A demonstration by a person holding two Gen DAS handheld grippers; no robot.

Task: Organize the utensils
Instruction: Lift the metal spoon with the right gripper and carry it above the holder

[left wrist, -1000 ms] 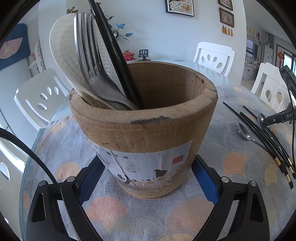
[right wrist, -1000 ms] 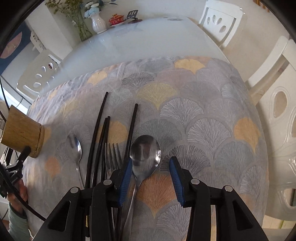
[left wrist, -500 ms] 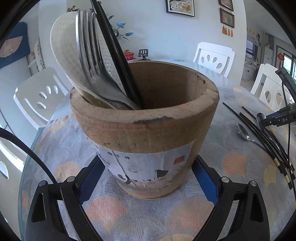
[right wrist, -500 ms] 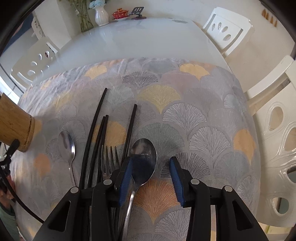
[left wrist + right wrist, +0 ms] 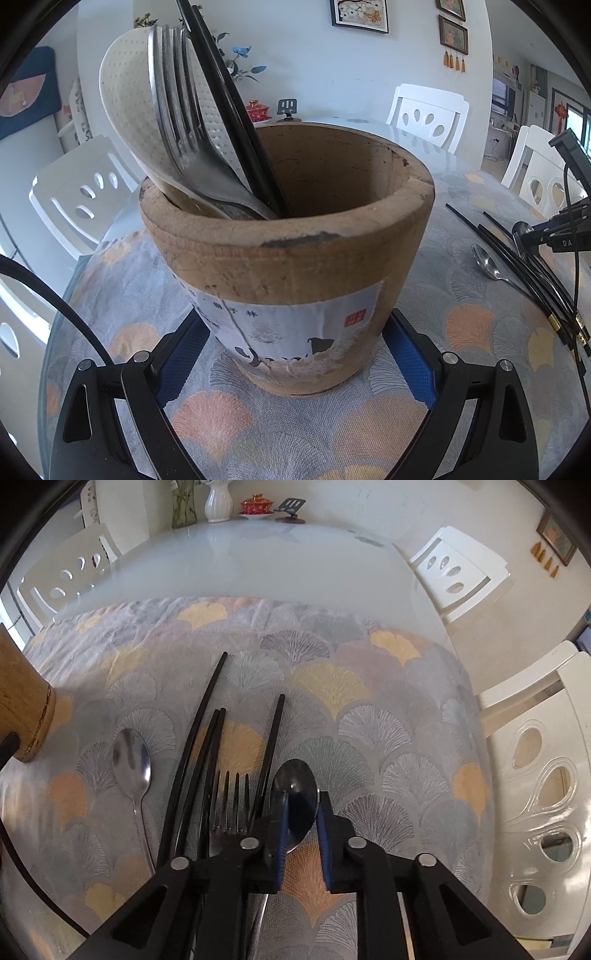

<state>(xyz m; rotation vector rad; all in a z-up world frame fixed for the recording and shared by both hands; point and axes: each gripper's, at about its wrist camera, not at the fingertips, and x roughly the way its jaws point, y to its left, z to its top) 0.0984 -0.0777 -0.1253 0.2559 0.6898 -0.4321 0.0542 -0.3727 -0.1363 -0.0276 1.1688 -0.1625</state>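
2 blue pads of the left gripper [image 5: 295,363] press the sides of a wooden utensil holder [image 5: 288,266], which stands on a fan-patterned tablecloth [image 5: 258,424]. It already holds a white rice paddle [image 5: 129,110], a fork [image 5: 184,140] and black chopsticks [image 5: 236,122]. White chairs [image 5: 428,110] ring the table, with framed pictures [image 5: 360,14] on the pale wall behind.

From the right wrist, the right gripper [image 5: 301,834] has just been closing, its pads now pinching the bowl of a large spoon [image 5: 295,801]. Beside it on the cloth lie a second fork [image 5: 231,812], 4 loose chopsticks [image 5: 201,746] and a smaller spoon [image 5: 131,764]. Past the cloth, the bare glossy tabletop [image 5: 277,565] carries a white vase [image 5: 218,502] and a red lidded cup [image 5: 255,504].
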